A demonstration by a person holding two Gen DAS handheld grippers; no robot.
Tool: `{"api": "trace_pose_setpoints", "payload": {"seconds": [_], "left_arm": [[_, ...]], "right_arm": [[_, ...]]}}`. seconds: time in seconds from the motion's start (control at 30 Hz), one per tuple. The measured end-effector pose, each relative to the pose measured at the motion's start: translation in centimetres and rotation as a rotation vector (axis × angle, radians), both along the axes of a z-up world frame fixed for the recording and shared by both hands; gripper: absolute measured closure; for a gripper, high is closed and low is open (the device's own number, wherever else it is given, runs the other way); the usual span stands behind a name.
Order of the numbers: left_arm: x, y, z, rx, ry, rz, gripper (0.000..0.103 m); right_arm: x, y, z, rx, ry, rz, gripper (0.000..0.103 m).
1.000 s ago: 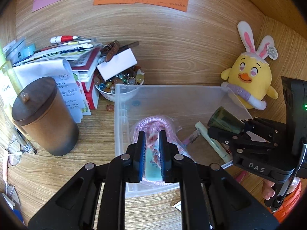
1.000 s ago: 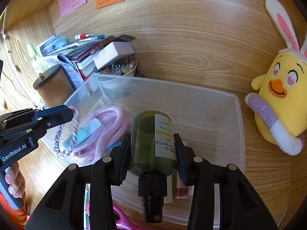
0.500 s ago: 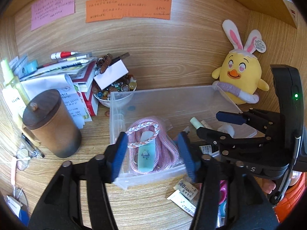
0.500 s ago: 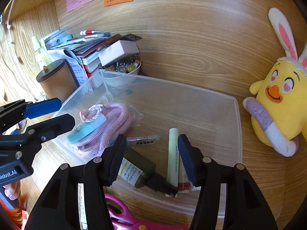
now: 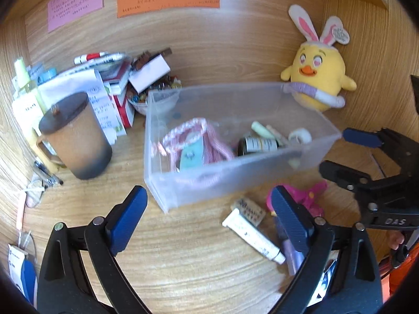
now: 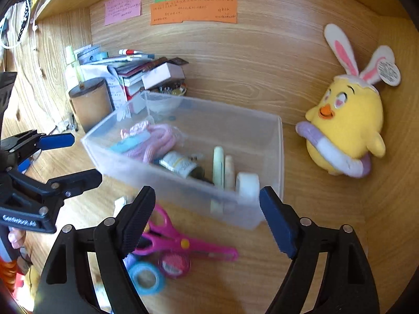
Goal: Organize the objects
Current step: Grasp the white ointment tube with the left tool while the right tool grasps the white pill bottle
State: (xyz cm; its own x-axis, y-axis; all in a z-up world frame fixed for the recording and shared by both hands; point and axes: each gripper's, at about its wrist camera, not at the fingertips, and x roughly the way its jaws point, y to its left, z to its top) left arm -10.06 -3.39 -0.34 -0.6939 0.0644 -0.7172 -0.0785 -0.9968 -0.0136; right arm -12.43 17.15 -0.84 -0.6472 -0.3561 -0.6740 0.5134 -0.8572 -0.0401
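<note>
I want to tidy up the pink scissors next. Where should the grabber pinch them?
Pinch the pink scissors across the narrow closed blades, coming straight down from above. They lie flat on the desk, and the looped handles sit partly under the right gripper.

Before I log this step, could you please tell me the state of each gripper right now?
Left gripper: open, jaws wide apart, holding nothing.
Right gripper: open, jaws wide apart, holding nothing.

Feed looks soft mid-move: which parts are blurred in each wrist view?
Left wrist view: clear bin front wall and pink rope smeared, mug soft. Right wrist view: tape rolls and pink scissors blurred; plush chick fairly sharp. Both fisheye-bowed.
</note>
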Motion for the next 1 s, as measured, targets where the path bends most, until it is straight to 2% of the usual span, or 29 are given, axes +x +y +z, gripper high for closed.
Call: {"api": "trace_pose_setpoints", "payload": {"seconds": [0.17, 0.3, 0.33, 0.37, 0.47, 0.7, 0.97, 1.0], "left_arm": [[0.1, 0.8, -3.0, 0.008, -0.097, -0.016, 0.007], [-0.1, 1.2, -4.4, 0.034, -0.138, 0.0, 0.007], [-0.1, 1.3, -4.6, 0.043, -0.146, 0.0, 0.01], [-0.2, 1.4, -4.8, 0.047, -0.154, 0.0, 0.018], [-0.3, 1.6, -5.3, 0.05, -0.18, -0.004, 0.033], [0.8, 1.3, -5.4, 0.011, -0.17, 0.012, 0.059], [1.8, 0.5, -5.4, -0.027, -0.145, 0.014, 0.087], [1.8, 0.4, -5.4, -0.026, -0.145, 0.015, 0.088]], "right_arm": [[2.6, 1.4, -1.8, -0.013, -0.056, 0.006, 0.023], [4.5, 1.7, -2.4, -0.045, -0.09, 0.042, 0.023], [5.0, 1.7, -2.6, -0.053, -0.096, 0.054, 0.023], [5.6, 1.6, -2.8, -0.057, -0.099, 0.069, 0.023], [7.0, 1.0, -3.4, -0.052, -0.111, 0.119, 0.023], [9.1, 0.1, -4.9, -0.068, -0.177, 0.199, 0.024], [9.5, -0.9, -5.6, -0.09, -0.22, 0.244, 0.044], [9.6, -1.0, -5.7, -0.089, -0.226, 0.248, 0.046]]}}
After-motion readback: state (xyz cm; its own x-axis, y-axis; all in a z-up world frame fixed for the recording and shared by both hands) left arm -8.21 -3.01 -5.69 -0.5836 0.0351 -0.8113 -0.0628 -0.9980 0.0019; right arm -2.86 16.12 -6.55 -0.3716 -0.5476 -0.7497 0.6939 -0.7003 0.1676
